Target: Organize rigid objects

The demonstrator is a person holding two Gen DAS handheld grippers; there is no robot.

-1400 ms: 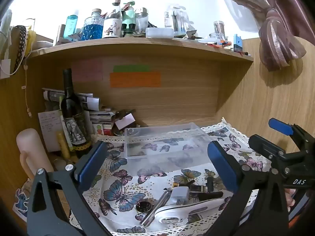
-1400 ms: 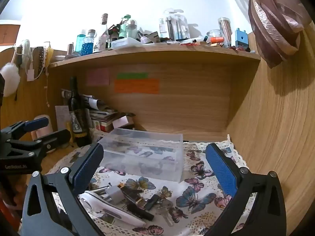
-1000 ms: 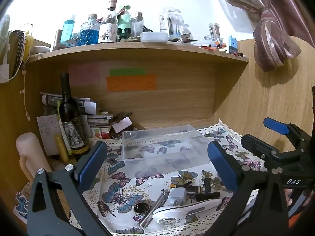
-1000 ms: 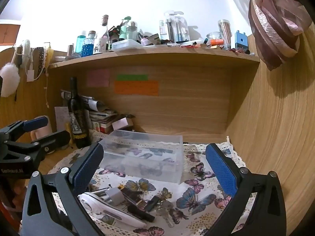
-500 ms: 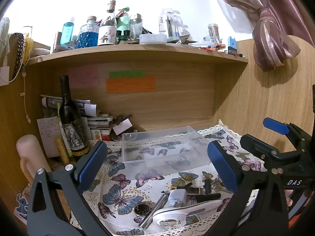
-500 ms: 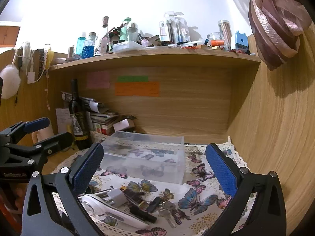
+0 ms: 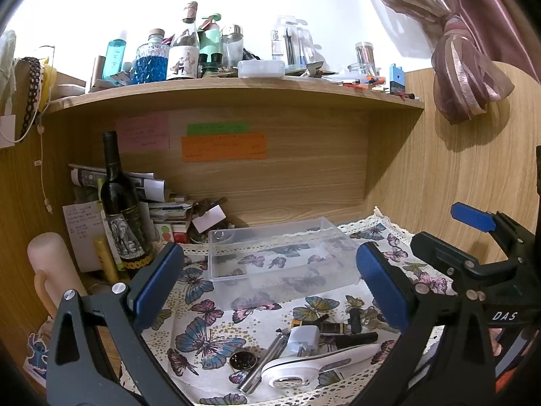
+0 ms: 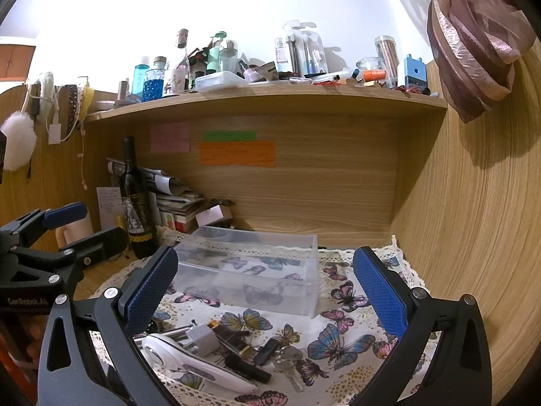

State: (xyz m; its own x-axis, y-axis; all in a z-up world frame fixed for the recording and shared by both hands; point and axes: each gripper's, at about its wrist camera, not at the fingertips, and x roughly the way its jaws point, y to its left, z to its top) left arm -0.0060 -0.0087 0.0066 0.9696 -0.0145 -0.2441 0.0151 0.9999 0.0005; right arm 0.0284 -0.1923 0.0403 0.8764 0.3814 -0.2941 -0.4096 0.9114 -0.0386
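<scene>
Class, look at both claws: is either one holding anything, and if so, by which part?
Nothing is held. The left claw and right claw are both open above the cloth.

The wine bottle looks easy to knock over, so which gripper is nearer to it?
Left. The left gripper hovers open with its left finger just in front of the wine bottle; the right gripper sits farther right, beyond it.

A butterfly-print cloth (image 7: 206, 335) covered the desk; on it sat a clear box (image 7: 280, 257) at centre frame and small clutter (image 7: 314, 341) lower down.
</scene>
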